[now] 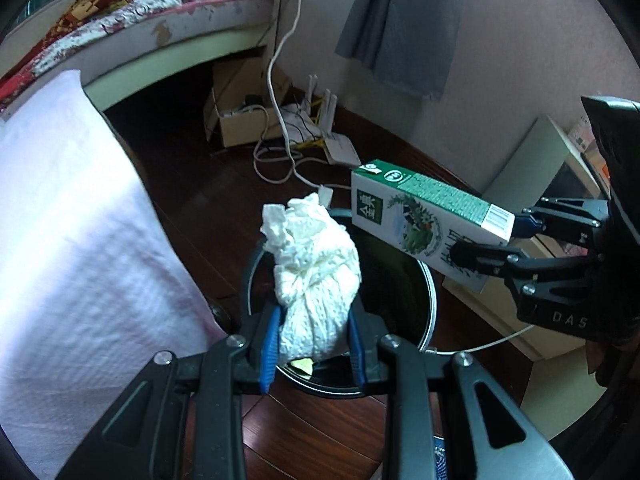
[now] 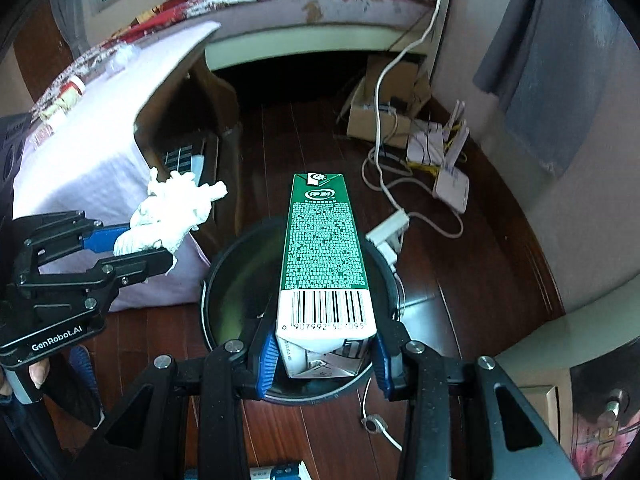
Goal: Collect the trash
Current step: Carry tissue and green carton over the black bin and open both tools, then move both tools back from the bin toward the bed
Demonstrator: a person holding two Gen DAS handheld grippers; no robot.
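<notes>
My left gripper (image 1: 314,350) is shut on a crumpled white paper wad (image 1: 314,276) and holds it above the round black trash bin (image 1: 416,280) on the wooden floor. My right gripper (image 2: 326,360) is shut on the barcode end of a green-and-white milk carton (image 2: 324,256), held lengthwise over the same bin (image 2: 236,276). In the left wrist view the carton (image 1: 424,208) and right gripper (image 1: 486,240) come in from the right. In the right wrist view the wad (image 2: 172,212) and left gripper (image 2: 140,246) sit at the left.
A table under a white cloth (image 1: 68,240) stands left of the bin. A bed (image 1: 160,20) is behind. A cardboard box (image 1: 240,116), white routers (image 2: 450,172) and cables (image 1: 276,80) lie on the floor beyond. A pale cabinet (image 1: 536,160) stands right.
</notes>
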